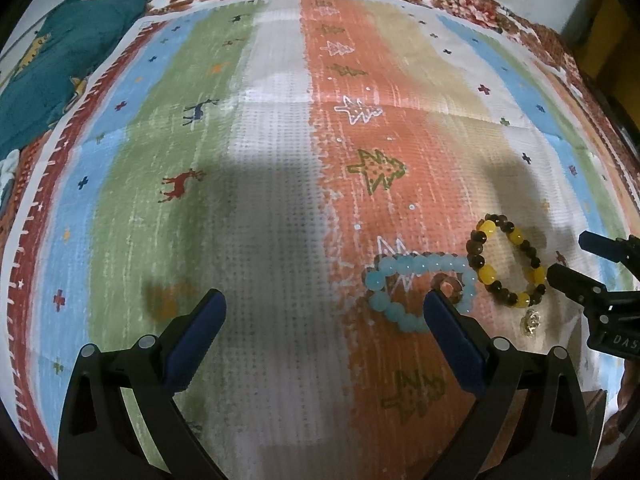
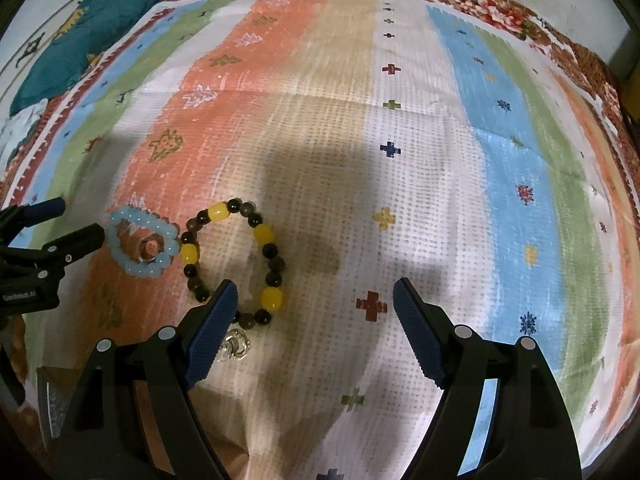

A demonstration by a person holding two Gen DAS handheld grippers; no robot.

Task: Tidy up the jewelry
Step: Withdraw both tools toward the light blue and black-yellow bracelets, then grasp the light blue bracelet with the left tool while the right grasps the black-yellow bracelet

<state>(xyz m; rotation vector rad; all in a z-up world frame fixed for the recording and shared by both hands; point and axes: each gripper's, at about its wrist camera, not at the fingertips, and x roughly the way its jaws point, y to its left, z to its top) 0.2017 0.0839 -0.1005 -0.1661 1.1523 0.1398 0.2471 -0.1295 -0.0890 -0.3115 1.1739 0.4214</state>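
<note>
- Striped, patterned cloth (image 2: 420, 152) covers the whole work surface, with a teal cushion (image 2: 92, 28) at its far-left corner.
- Taking the yellow-and-dark bead bracelet (image 2: 234, 260) as landmark: the pale blue bead bracelet (image 2: 136, 240) lies just to its left, with a small ring (image 2: 151, 248) inside the blue loop; a small silvery trinket (image 2: 234, 348) sits just on its near side.
- Left gripper (image 1: 324, 312) hovers with jaws spread wide and holding nothing, one finger over the blue bracelet's near edge.
- Right gripper (image 2: 316, 300) likewise gapes wide and empty, its left finger over the landmark's near beads.
- Sorting looks barely begun; the next move likely calls for lowering onto one strand and pinching a bead cleanly.
</note>
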